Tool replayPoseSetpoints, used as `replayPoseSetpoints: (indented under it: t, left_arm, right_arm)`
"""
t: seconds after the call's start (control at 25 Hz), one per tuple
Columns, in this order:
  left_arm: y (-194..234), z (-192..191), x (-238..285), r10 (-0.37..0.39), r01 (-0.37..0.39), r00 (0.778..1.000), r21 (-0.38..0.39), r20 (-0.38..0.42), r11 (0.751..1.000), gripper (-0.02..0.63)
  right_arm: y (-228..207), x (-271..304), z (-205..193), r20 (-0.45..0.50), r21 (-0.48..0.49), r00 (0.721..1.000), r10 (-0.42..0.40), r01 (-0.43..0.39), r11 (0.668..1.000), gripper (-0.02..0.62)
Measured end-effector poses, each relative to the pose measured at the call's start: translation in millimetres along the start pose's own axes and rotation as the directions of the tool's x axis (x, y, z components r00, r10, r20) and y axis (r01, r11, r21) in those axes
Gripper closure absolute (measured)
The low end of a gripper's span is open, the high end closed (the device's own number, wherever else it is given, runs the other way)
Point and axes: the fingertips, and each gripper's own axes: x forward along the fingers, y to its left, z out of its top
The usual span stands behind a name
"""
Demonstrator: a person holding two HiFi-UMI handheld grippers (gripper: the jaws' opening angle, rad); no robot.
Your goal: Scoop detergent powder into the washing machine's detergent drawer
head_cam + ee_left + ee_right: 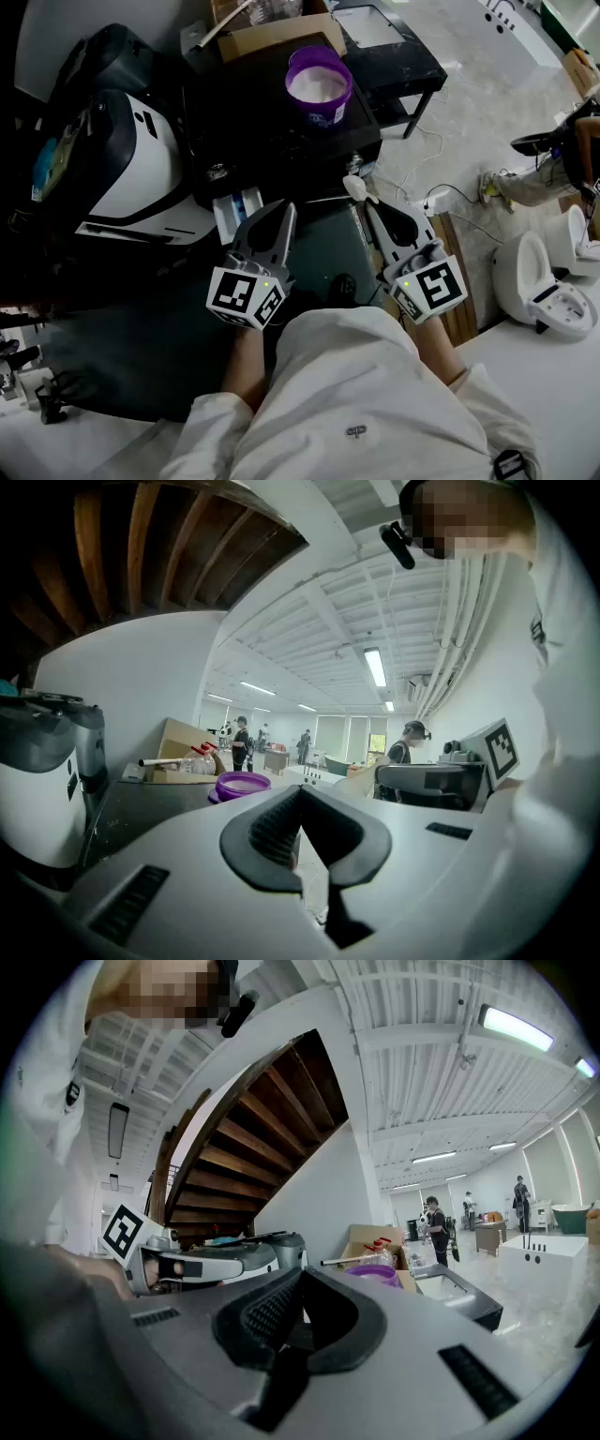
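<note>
The black washing machine stands ahead of both pairs of fingers. The purple detergent tub sits on its top, well beyond the fingers. The open drawer lies just left of the left gripper, the nearer one. That and the right gripper have fingers clenched on nothing.

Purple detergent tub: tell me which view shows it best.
Head view: it looks down into the purple tub, showing the white powder inside. The left gripper view shows the tub small and side-on; the right gripper view catches only part of its rim.
</note>
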Motion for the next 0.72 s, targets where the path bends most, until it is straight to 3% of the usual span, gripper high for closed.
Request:
replayPoseSetpoints:
  t: [0.32,0.6,0.72]
  left_arm:
    - [-11.9,-8.2,4.1,0.003,-0.003,1.0,0.016,-0.023,1.0,0.588]
    - [-19.6,-10.6,6.3,0.017,-0.016,0.999,0.02,-0.042,1.0,0.586]
    - [-21.2,-11.4,6.6,0.027,-0.024,0.998,0.059,-0.057,0.998,0.586]
  right_arm:
    - [-7.8,-11.8,-9.0,-0.017,-0.02,1.0,0.004,-0.004,1.0,0.588]
    - [-16.4,-16.8,-11.8,-0.002,0.019,1.0,0.011,-0.011,1.0,0.584]
    - [-17.4,-15.0,-14.5,-0.007,0.021,1.0,0.022,-0.021,1.0,0.583]
